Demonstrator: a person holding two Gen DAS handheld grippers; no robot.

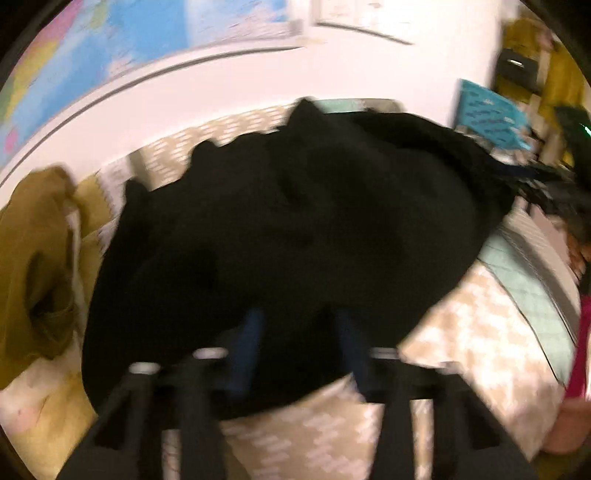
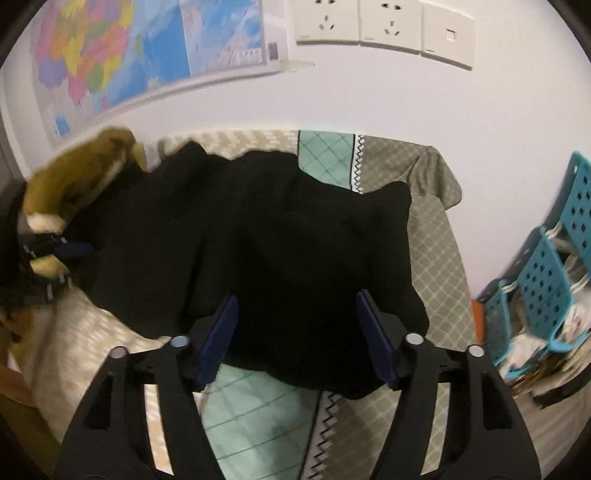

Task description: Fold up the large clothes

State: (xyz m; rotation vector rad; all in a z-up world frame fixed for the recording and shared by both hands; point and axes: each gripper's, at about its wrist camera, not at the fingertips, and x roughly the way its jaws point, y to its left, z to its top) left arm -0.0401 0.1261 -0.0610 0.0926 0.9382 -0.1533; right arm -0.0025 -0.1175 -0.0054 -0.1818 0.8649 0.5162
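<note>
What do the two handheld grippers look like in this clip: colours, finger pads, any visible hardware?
Both look alike. The right gripper has a black frame with cut-out slots, two flat dark blue fingers, and round silver pins at the linkage joints. The left gripper, blurred, shows the same black frame, blue fingers and silver pins. No cables or markings are visible.

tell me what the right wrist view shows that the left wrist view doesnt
Only the right wrist view shows the wall sockets sharply, the blue perforated chairs, and the right tongs open above the black garment, pads clear of it. Only the left wrist view, which is blurred, shows a pink sleeve at its right edge and the left tongs with their pads in the cloth. Both show the black garment, the map, an olive garment and the patterned bedding.
</note>
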